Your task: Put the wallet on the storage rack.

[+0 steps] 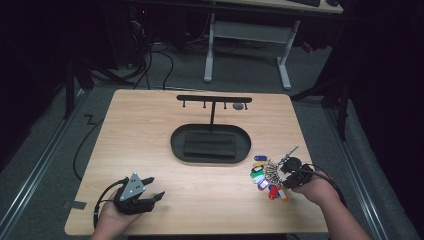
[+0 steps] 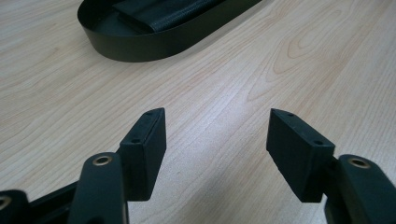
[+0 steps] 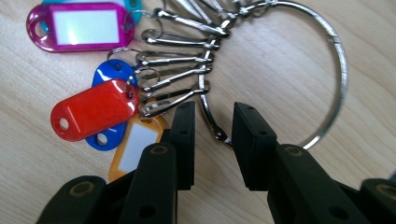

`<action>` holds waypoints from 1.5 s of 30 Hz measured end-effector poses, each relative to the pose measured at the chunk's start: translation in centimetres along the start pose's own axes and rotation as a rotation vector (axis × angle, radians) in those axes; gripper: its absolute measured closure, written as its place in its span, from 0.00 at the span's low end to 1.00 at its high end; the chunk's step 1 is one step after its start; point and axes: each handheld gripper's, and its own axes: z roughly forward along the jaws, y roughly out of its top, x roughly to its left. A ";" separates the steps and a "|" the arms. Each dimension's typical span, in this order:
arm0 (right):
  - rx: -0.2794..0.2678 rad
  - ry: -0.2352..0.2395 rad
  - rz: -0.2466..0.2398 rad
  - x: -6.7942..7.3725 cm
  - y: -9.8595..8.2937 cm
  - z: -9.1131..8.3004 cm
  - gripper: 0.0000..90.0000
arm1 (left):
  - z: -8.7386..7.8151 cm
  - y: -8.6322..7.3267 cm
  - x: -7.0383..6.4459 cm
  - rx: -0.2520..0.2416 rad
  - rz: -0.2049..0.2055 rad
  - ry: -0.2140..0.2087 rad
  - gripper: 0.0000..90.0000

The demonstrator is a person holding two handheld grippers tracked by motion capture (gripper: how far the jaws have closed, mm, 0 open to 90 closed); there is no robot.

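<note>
On the table (image 1: 150, 130), toward its far middle, stands a black oval tray (image 1: 176, 145) with a dark block lying in it and a post rising behind it to a crossbar of small hooks (image 1: 214, 98); one hook near the right end seems to carry something small, too blurred to name. Near the right front edge lies the bunch of keys (image 1: 267, 176): a big wire ring (image 3: 337, 70) threaded with a row of slim metal clips (image 3: 182, 70), each carrying a coloured plastic tag, among them a red tag (image 3: 91, 109), a pink one and an orange one.

My reading is that the bunch is light but floppy. The ring itself is stiff, thin and smooth, so it could slip or swivel between flat pads, and the tags will swing and slide round the wire once lifted. The wire is the sound place to grip, on a bare stretch clear of the clips, which leaves the rest of the loop free to drop over a hook.

The right gripper (image 3: 214, 122) has its jaws set narrowly apart on either side of the ring's wire, not yet pinched onto it. The left gripper (image 2: 217, 140) rests near the left front corner, jaws spread wide with nothing between them.
</note>
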 end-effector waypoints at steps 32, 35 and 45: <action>0.119 0.144 -0.137 0.0 3.0 0.7 0.97 | 0.0 -0.1 -0.1 -0.004 0.004 -0.023 0.43; 0.123 0.105 -0.146 0.5 2.9 0.6 0.97 | 0.0 -0.1 -0.1 -0.005 0.004 -0.024 0.43; 0.078 0.116 -0.189 1.7 1.7 -3.5 0.97 | 0.4 0.1 -0.4 -0.001 0.017 -0.035 0.43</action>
